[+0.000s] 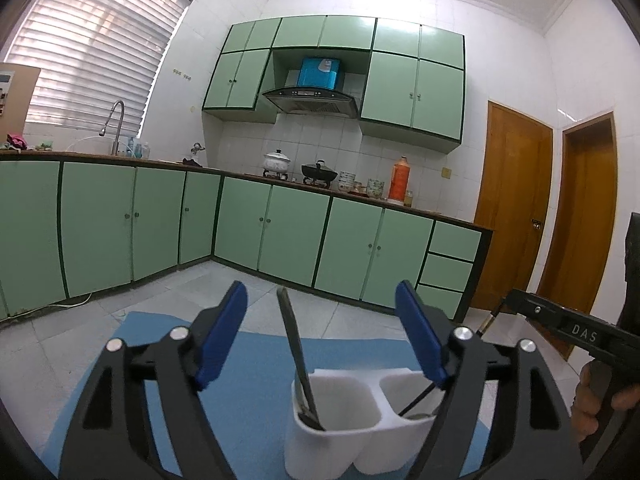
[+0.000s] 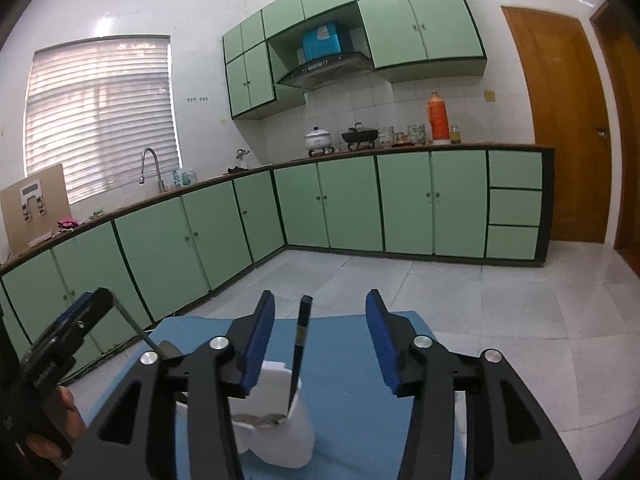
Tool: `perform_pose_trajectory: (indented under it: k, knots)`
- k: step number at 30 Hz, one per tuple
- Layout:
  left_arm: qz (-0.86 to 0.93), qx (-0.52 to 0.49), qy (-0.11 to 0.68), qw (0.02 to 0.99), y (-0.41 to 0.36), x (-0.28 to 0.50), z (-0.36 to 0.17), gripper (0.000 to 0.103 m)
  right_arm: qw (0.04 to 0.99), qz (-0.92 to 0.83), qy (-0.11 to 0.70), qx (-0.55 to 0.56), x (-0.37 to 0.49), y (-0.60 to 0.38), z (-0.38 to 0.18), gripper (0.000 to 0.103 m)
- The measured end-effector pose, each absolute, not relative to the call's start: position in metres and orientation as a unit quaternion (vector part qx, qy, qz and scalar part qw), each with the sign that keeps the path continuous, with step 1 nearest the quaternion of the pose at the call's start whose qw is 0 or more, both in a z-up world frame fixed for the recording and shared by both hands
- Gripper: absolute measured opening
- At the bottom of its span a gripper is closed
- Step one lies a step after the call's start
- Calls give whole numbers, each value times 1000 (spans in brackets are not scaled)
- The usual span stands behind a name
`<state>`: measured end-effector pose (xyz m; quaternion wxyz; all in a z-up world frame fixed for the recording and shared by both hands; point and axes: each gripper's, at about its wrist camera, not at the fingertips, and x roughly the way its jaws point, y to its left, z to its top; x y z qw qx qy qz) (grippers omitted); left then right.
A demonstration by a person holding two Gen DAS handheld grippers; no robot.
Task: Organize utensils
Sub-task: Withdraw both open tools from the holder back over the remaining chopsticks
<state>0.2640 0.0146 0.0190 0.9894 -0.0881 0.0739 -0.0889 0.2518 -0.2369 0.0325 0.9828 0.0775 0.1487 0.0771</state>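
A white two-compartment utensil holder [image 1: 360, 424] stands on a blue mat [image 1: 160, 340]. A black-handled utensil [image 1: 294, 344] leans in its left compartment, between the blue pads of my left gripper [image 1: 322, 296], which is open and touches nothing. The right compartment holds a second, thinner utensil [image 1: 420, 394]. In the right wrist view that utensil's black handle [image 2: 302, 344] rises from the holder [image 2: 288, 436] between the pads of my right gripper [image 2: 320, 300], also open and clear of it. The left gripper [image 2: 92, 304] shows at the left edge there.
The blue mat [image 2: 352, 384] ends just beyond the holder, with pale floor tiles behind. Green cabinets [image 1: 280, 232] run along the far walls under a counter with pots and an orange flask [image 1: 399, 180]. Wooden doors [image 1: 516, 200] stand at the right. A hand [image 1: 600, 400] grips the right tool.
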Motion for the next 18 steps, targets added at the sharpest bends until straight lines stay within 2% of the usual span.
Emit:
perform_pose_trajectory:
  k: [8, 14, 18]
  knots:
    - [-83, -73, 73, 991, 20, 212, 13, 89, 988, 61, 128, 59, 199, -237, 22, 69]
    - [-84, -59, 105, 989, 22, 172, -9, 94, 987, 59, 134, 64, 157, -235, -3, 83]
    - [-86, -61, 133, 986, 26, 149, -27, 95, 984, 58, 152, 66, 134, -232, -24, 88]
